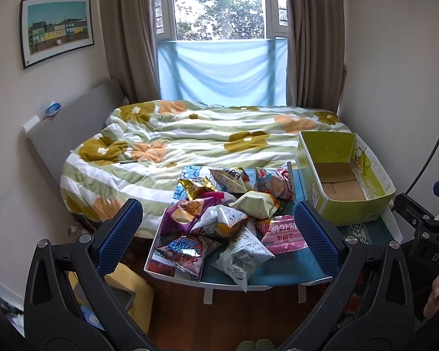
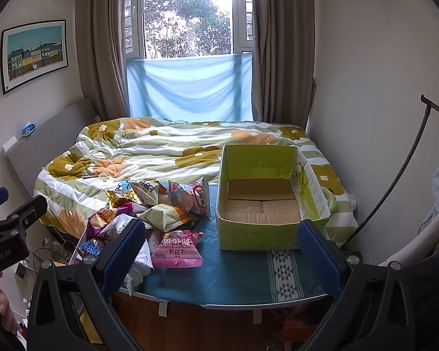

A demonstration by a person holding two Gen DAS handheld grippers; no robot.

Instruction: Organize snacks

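A pile of several snack bags point(image 1: 219, 219) lies on the left part of a small table with a teal cloth point(image 1: 281, 266); it also shows in the right wrist view point(image 2: 149, 204). A pink bag point(image 2: 177, 250) lies at the pile's near right edge. An empty green cardboard box point(image 2: 260, 201) stands open on the table's right side, also seen in the left wrist view point(image 1: 339, 181). My left gripper point(image 1: 216, 237) is open and empty, held before the pile. My right gripper point(image 2: 219, 251) is open and empty, held before the table between pile and box.
A bed with a flowered quilt point(image 1: 190, 140) lies behind the table. A grey headboard point(image 1: 73, 134) is on the left, a window with curtains point(image 1: 219, 5) behind. A wooden floor point(image 1: 248, 316) lies below the table. A black lamp arm point(image 2: 401, 169) curves at the right wall.
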